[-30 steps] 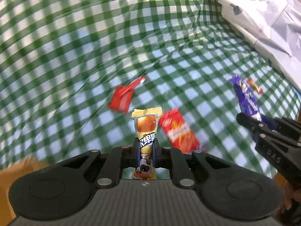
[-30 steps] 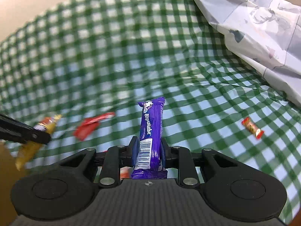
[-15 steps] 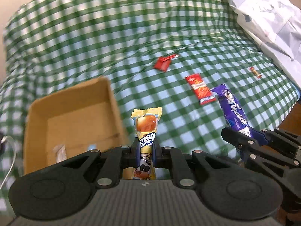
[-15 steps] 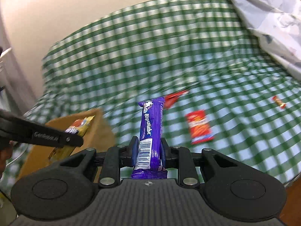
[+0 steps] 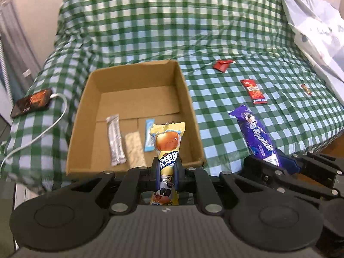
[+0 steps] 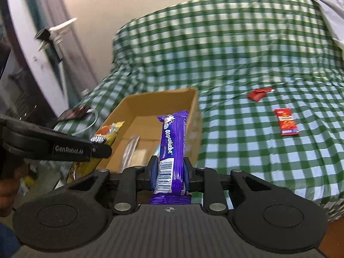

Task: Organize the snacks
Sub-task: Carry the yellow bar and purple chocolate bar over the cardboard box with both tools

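My left gripper (image 5: pixel 166 166) is shut on a yellow snack packet (image 5: pixel 167 144) that stands upright above the near wall of an open cardboard box (image 5: pixel 189 99). My right gripper (image 6: pixel 169 168) is shut on a purple Alpenliebe bar (image 6: pixel 174 137), held upright beside the box's right side (image 6: pixel 194 116). The purple bar (image 5: pixel 257 137) also shows at the right of the left wrist view. Inside the box lie a silver stick pack (image 5: pixel 115 139), a beige bar (image 5: pixel 134 148) and a light blue sachet (image 5: pixel 148 136). The left gripper's arm and the yellow packet (image 6: pixel 105 133) show at the left of the right wrist view.
On the green checked cloth (image 5: pixel 172 28) lie a red folded wrapper (image 5: pixel 222 64), a red snack pouch (image 5: pixel 254 91) and a small candy (image 5: pixel 306 89). A phone (image 5: pixel 32 102) with a white cable (image 5: pixel 49 126) lies left of the box. A pale sheet (image 5: pixel 318 32) lies at the right.
Both grippers have swung left and up away from the cloth's middle, each still holding its snack. The box, out of sight a second ago, now lies right below and ahead of them.
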A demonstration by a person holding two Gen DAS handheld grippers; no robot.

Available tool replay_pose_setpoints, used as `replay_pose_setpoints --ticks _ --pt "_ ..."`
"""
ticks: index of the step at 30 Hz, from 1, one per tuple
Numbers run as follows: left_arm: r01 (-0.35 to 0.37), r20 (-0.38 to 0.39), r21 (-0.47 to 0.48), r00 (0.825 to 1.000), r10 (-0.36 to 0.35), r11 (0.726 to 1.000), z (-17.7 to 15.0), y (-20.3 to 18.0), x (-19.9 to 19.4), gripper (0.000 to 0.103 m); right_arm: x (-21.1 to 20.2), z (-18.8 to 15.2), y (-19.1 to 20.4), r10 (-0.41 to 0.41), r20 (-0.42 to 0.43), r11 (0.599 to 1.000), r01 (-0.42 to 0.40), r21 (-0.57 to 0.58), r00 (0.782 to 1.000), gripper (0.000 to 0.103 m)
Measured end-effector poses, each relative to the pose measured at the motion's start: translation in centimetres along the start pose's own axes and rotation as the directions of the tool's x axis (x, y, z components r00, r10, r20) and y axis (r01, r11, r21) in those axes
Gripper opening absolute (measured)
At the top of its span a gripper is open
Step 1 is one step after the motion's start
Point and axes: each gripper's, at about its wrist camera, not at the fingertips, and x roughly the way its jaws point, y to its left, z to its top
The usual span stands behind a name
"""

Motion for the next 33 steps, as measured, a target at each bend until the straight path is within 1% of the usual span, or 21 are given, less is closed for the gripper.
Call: replay_pose_setpoints --ticks 6,13,19,33 --pt "0.000 0.003 -0.041 1.000 0.000 0.999 -2.0 2.6 -1.0 0.013 -0.4 -0.2 2.3 -0.010 -0.003 0.999 0.010 -0.047 1.000 0.025" --pt "0.012 0.003 -0.081 1.000 -0.012 0.997 -3.0 4.4 -1.1 0.013 -0.4 -0.4 3.7 -0.039 -0.010 0.995 0.038 -0.091 0.999 0.025" --pt "0.020 0.000 -0.088 1.000 -0.020 0.996 -3.0 4.7 -0.7 0.013 -0.3 -0.6 4.0 -0.053 -0.019 0.993 0.051 -0.103 0.998 0.025" --pt "0.016 -0.025 -0.101 1.000 -0.019 0.995 -2.7 4.9 0.3 0.013 0.8 -1.3 3.6 -0.054 -0.045 0.994 0.049 -0.102 0.998 0.025"
